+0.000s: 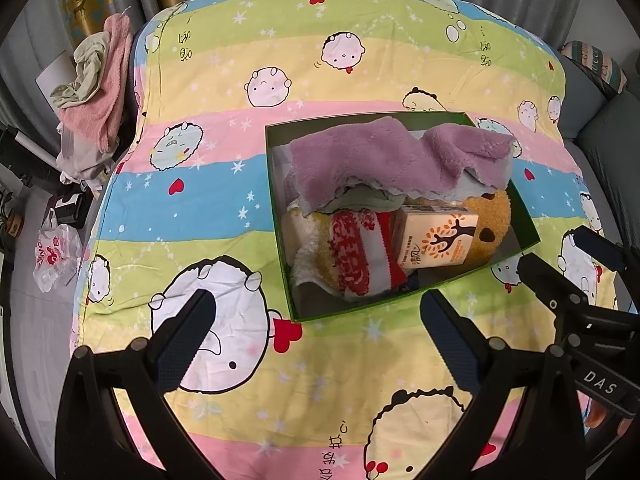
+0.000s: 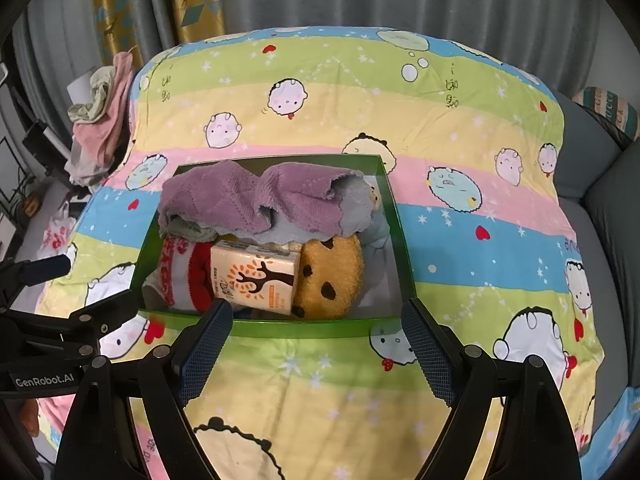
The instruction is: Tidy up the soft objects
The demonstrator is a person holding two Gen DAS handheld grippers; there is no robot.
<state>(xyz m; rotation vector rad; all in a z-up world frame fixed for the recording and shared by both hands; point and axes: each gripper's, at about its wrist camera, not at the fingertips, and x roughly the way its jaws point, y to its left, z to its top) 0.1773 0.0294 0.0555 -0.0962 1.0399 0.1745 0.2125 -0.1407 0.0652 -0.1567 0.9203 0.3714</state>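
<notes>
A green box [image 1: 532, 236] [image 2: 402, 236] sits on the cartoon bedsheet [image 1: 224, 208] [image 2: 320, 120]. Inside lie a purple towel [image 1: 360, 160] [image 2: 256, 196], a red-and-white knitted piece [image 1: 356, 252] [image 2: 184, 276], a tissue pack with a tree print [image 1: 436, 240] [image 2: 256, 280] and a brown cookie plush [image 1: 492, 228] [image 2: 332, 280]. My left gripper [image 1: 316, 312] is open and empty, just in front of the box. My right gripper [image 2: 318, 316] is open and empty at the box's near wall; it also shows in the left wrist view [image 1: 560, 256].
A heap of pink and pale green cloths [image 1: 96, 92] [image 2: 100, 120] lies off the bed's far left corner. A white plastic bag [image 1: 56, 256] lies on the floor at left. Curtains [image 2: 360, 0] hang behind. A grey sofa [image 2: 608, 200] stands at right.
</notes>
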